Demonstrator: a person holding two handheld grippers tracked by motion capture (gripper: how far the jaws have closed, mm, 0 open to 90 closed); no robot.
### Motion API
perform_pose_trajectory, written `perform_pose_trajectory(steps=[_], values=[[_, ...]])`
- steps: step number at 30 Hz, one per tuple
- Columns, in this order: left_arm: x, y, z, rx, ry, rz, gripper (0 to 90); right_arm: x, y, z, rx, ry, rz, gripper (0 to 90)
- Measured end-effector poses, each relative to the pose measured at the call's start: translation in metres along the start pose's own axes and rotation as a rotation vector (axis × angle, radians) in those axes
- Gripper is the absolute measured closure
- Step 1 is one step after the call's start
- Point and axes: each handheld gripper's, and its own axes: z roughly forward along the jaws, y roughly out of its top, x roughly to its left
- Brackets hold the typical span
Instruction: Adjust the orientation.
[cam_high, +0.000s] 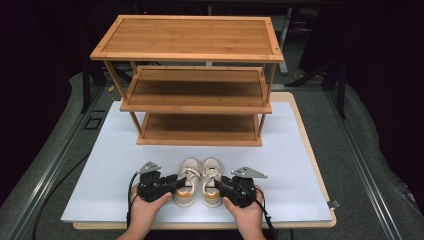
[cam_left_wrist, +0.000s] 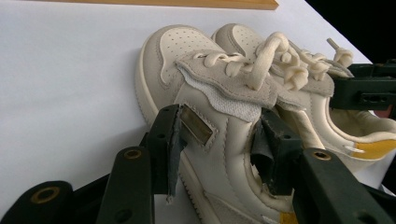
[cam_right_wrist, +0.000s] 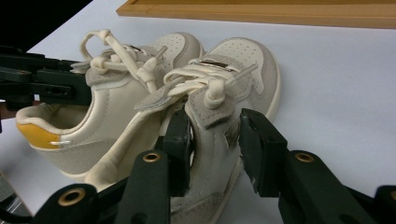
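Observation:
Two cream sneakers with yellow heel patches stand side by side, toes toward the rack, near the front of the white board. My left gripper (cam_high: 176, 182) comes in from the left and is shut on the left shoe (cam_high: 189, 172). In the left gripper view its jaws press the outer wall and the inner side of the left shoe (cam_left_wrist: 182, 51) at mid-length. My right gripper (cam_high: 218, 184) is shut on the right shoe (cam_high: 212, 172). In the right gripper view its jaws clamp the right shoe (cam_right_wrist: 243, 60) just behind the laces. A hand holds each gripper.
A three-shelf bamboo rack (cam_high: 190, 37) stands at the back of the white board (cam_high: 300, 150), its shelves bare. The board's edges lie close behind the hands. Dark floor and metal rails flank the table.

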Motion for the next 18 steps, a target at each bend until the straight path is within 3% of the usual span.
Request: perform_pose_trajectory(steps=[5, 12, 18], values=[[0.0003, -0.0048, -0.005, 0.01, -0.036, -0.005, 54.0, 0.0008, -0.0022, -0.0041, 0.015, 0.027, -0.006, 64.2], [-0.001, -0.0073, -0.0064, 0.008, -0.041, -0.014, 54.0, 0.003, -0.0027, -0.006, 0.033, 0.038, -0.014, 63.6], [-0.0046, -0.0089, -0.0059, 0.007, -0.059, -0.04, 52.8, 0.0033, -0.0043, -0.005, 0.033, 0.1, 0.043, 61.3]])
